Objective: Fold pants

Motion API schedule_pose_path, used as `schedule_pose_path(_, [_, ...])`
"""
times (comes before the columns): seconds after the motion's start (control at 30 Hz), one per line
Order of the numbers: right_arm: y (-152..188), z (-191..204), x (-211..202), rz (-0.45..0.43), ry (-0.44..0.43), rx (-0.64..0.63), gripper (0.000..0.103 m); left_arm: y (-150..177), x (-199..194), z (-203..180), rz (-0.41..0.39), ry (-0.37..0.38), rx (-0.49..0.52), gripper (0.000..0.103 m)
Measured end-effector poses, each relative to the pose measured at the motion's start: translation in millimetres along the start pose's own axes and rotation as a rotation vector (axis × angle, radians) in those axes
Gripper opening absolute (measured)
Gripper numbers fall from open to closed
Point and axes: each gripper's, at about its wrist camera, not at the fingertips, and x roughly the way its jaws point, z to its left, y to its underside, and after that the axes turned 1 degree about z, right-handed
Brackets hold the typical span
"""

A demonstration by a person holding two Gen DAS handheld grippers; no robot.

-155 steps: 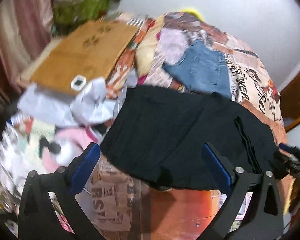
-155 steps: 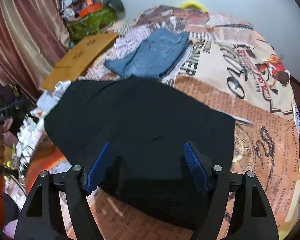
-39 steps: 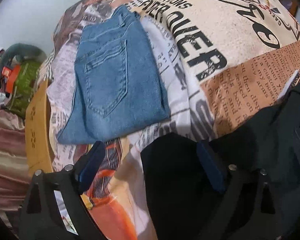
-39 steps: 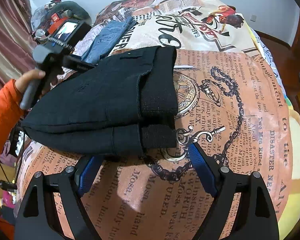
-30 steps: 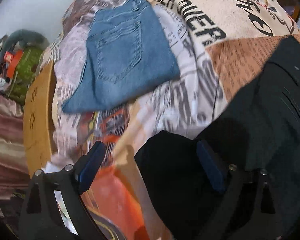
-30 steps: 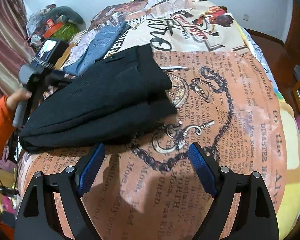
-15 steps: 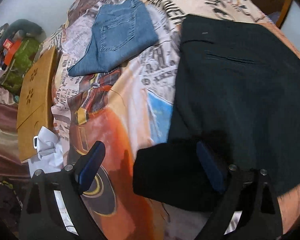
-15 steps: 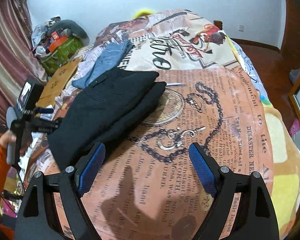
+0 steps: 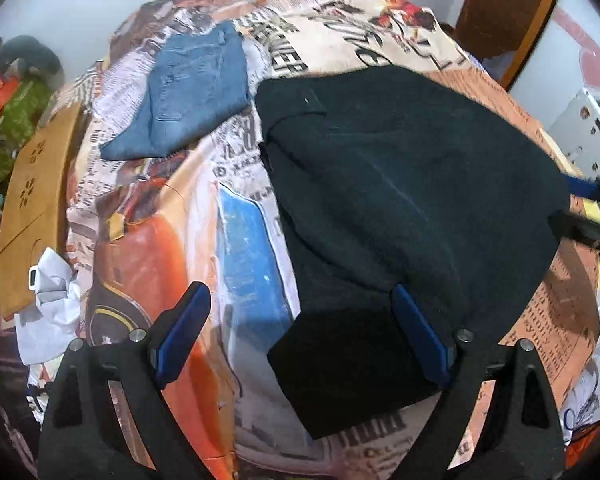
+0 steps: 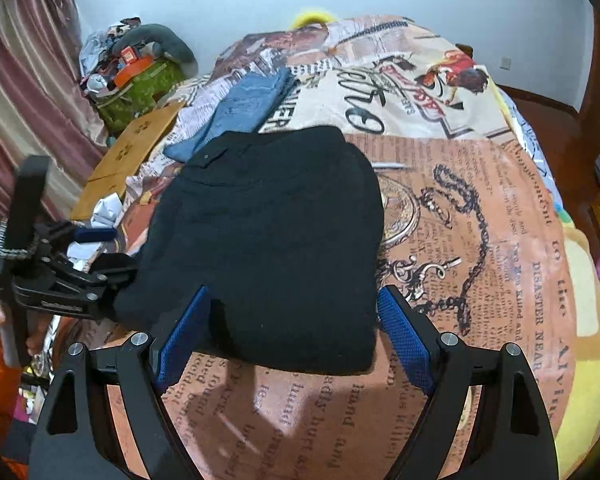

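Black pants (image 10: 272, 240) lie folded into a compact rectangle on the printed bedspread (image 10: 480, 208); they also show in the left wrist view (image 9: 400, 208). My left gripper (image 9: 304, 332) is open, its fingers above the near corner of the pants; seen from the right wrist view (image 10: 96, 252) it sits at the pants' left edge. My right gripper (image 10: 292, 336) is open and empty, its fingers straddling the near edge of the pants. Its tips (image 9: 592, 200) show at the far right edge in the left wrist view.
Folded blue jeans (image 10: 244, 108) lie behind the black pants; they also show in the left wrist view (image 9: 192, 92). A brown cardboard sheet (image 9: 32, 200) and crumpled white paper (image 9: 48, 300) lie at the left. A green bag with clutter (image 10: 140, 80) stands by the curtain.
Both grippers have pulled back from the pants and stayed open. The pants now lie squared and flat, with the right gripper closer to their near edge.
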Motion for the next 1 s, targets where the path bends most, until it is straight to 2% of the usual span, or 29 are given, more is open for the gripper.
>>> schedule_pose_path(0.07, [3.2,-1.0,3.0,0.002,-0.006,-0.001,0.082,1.2,-4.4,4.8,-0.016,0.007,-0.021,0.093])
schedule_pose_path(0.13, [6.5,-1.1,3.3,0.000,-0.020,-0.006,0.073,5.3,-4.3,8.7,-0.020,0.012,-0.030,0.093])
schedule_pose_path(0.2, [9.3,-1.3,2.5,-0.008,-0.015,-0.011,0.070,11.9,1.8,11.9,-0.009,-0.011,-0.036,0.093])
schedule_pose_path(0.27, [11.9,-0.9,1.4,-0.015,-0.003,-0.018,0.063,20.4,5.1,17.3,-0.023,-0.002,-0.060,0.093])
schedule_pose_path(0.43, [17.9,-11.1,-1.3,-0.018,0.006,-0.009,0.034,32.8,3.4,29.3,-0.053,0.006,-0.134,0.093])
schedule_pose_path(0.53, [21.2,-18.5,-2.5,-0.019,-0.016,0.017,0.027,40.7,1.7,36.6,-0.056,-0.032,-0.167,0.093])
schedule_pose_path(0.67, [24.9,-15.3,-4.4,-0.031,-0.004,0.009,0.024,49.0,0.4,47.2,-0.056,-0.006,-0.215,0.093])
schedule_pose_path(1.0, [29.2,-17.6,-3.7,-0.029,0.008,-0.004,0.023,46.5,-0.9,41.7,-0.059,-0.070,-0.206,0.093])
